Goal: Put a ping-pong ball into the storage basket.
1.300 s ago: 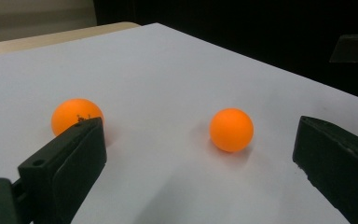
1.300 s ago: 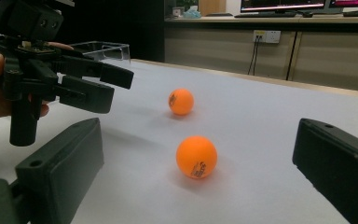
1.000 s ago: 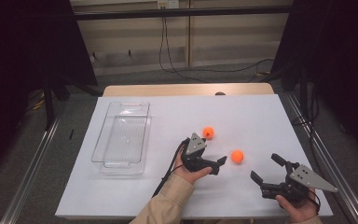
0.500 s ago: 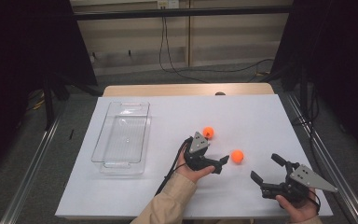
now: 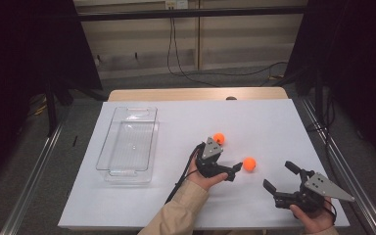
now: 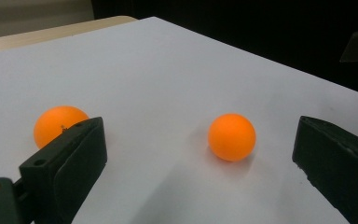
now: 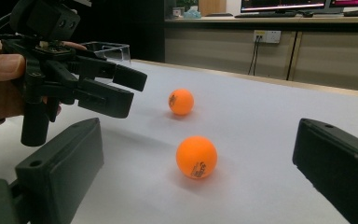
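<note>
Two orange balls lie on the white table. In the high view the nearer ball (image 5: 249,164) sits just right of my left gripper (image 5: 227,159), and the farther ball (image 5: 218,138) lies beside its upper jaw. The left gripper view has the nearer ball (image 6: 231,136) resting on the table between the wide-open jaws, touching neither, and the other ball (image 6: 58,125) half hidden behind the left jaw. My right gripper (image 5: 279,176) stands open at the front right, empty. Its view faces the nearer ball (image 7: 196,157), the farther ball (image 7: 181,101) and the left gripper (image 7: 128,88).
A clear plastic tray (image 5: 105,147), with nothing in it, stands on the left part of the table. Metal rails run along both sides of the table. A sleeve and hand (image 5: 200,178) reach in from the front edge.
</note>
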### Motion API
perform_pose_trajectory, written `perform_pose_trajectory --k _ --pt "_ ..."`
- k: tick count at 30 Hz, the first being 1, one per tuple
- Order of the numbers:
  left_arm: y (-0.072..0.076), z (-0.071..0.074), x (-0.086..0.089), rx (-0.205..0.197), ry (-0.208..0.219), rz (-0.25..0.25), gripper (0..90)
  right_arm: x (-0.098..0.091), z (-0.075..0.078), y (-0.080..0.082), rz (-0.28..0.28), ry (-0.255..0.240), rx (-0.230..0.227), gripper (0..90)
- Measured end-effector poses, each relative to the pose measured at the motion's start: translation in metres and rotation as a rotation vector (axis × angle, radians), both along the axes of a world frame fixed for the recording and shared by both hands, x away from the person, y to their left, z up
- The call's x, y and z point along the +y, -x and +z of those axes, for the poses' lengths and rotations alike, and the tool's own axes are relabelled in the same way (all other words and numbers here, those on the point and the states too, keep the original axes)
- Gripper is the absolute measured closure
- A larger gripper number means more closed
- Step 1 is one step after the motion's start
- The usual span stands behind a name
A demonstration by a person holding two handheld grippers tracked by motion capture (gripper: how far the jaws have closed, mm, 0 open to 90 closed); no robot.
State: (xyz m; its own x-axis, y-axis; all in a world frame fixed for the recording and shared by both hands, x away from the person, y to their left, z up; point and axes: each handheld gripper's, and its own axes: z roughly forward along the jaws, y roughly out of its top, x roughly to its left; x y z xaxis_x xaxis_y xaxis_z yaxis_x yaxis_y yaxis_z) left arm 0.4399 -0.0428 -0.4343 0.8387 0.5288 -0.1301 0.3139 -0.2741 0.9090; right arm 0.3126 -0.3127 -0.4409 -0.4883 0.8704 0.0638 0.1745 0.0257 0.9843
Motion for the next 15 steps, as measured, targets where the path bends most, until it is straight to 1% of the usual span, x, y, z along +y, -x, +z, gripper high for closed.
perform_pose_trajectory --k 2,4,5,7,8,9,11,12,14,15 --pt "-0.0002 0.0001 -0.0015 0.0 0.01 -0.004 3.0 0.0002 0.0001 0.0 -0.005 -0.006 0.0 1.2" --pt "-0.0001 0.0007 -0.0021 -0.001 0.0 -0.003 3.0 0.0001 0.0001 0.0 -0.004 -0.005 0.0 1.2" --pt "-0.0004 0.0002 -0.003 -0.003 0.007 -0.007 3.0 0.0002 0.0002 0.0 -0.006 -0.007 0.0 1.2" --pt "-0.0002 0.0001 -0.0039 0.003 -0.003 -0.008 3.1 0.0 0.0002 0.0001 -0.007 -0.004 -0.001 1.2" --pt "-0.0006 -0.0009 -0.0047 0.003 0.009 -0.013 3.1 0.0 0.0002 0.0002 -0.005 -0.004 -0.001 1.2" --pt "-0.0006 -0.0005 -0.005 0.002 -0.006 -0.009 3.1 0.0 0.0002 0.0002 -0.005 -0.003 -0.001 1.2" --pt "-0.0007 -0.0009 -0.0058 0.006 -0.003 -0.009 3.2 -0.0004 0.0001 0.0001 0.003 0.003 -0.002 1.2" --pt "-0.0006 -0.0014 -0.0065 0.007 0.001 -0.009 3.3 0.0 0.0002 0.0 -0.004 -0.004 -0.001 1.2" --pt "-0.0012 -0.0013 -0.0065 0.004 -0.008 -0.016 3.4 0.0001 -0.0001 -0.0001 0.002 -0.001 0.0 1.2" --pt "-0.0009 -0.0017 -0.0078 0.008 0.004 -0.009 3.4 0.0002 -0.0001 0.0 0.002 -0.002 0.001 1.2"
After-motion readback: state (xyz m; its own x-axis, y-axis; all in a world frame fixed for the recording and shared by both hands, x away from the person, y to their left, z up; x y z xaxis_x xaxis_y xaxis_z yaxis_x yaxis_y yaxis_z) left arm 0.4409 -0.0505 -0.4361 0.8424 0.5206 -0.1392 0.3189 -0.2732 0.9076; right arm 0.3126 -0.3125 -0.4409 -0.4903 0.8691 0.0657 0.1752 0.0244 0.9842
